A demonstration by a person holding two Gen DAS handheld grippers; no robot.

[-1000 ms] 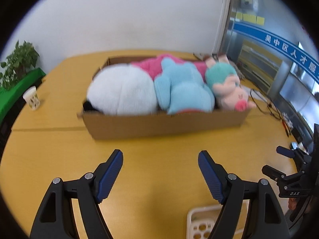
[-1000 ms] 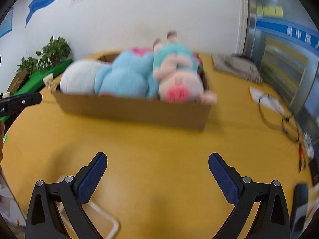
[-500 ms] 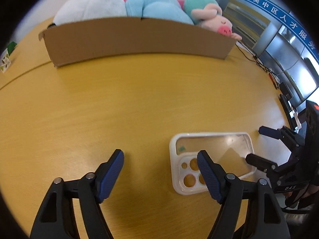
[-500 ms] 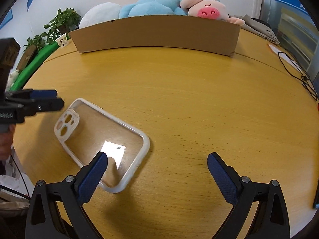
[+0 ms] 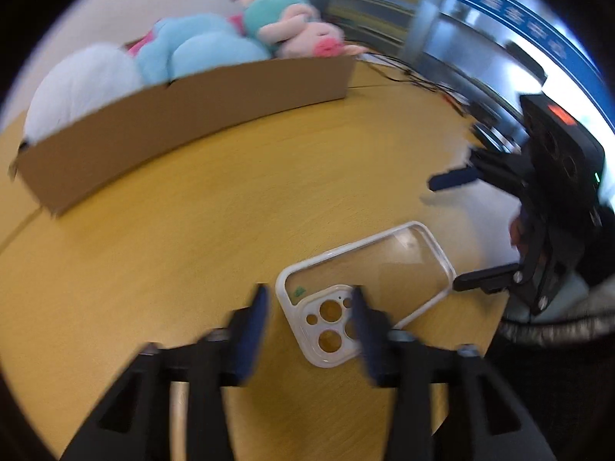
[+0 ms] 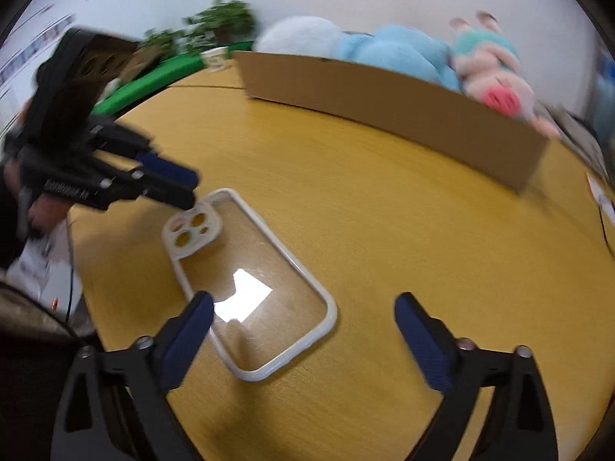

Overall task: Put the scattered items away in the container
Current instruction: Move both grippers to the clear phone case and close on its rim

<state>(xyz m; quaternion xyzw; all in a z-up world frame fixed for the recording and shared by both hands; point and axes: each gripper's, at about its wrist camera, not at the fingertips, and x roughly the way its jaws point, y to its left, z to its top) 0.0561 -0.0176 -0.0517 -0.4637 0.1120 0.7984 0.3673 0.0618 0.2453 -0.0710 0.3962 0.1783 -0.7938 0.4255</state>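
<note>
Nearest, the left hand-held gripper (image 5: 309,328) stood released, its jaws having just been opening, with the camera end of the phone case (image 5: 365,292) between its fingers (image 5: 255,326) and nothing pressed on it. The case lay flat on the tabletop (image 5: 173,238), near the front edge, clear-backed with a white rim. The right hand-held gripper (image 6: 303,332) was also released, jaws wide and just lately opening further; the case's other end (image 6: 269,307) lay between them, closer to the left finger (image 6: 192,330), and I could not tell whether that finger touched the rim. In each view the other gripper showed at the side, close to the case.

Farther back, well apart from the case, stood the cardboard box (image 5: 184,123), already holding a white plush (image 5: 80,84), a blue plush (image 5: 200,50) and a pig plush (image 5: 303,34), all rising above its rim.

As a judgement, most of the tidying looked done: the plush toys were in, and the case was the only loose item visible. What remained was to grip it, lift it off the tabletop and carry it across to the box.
</note>
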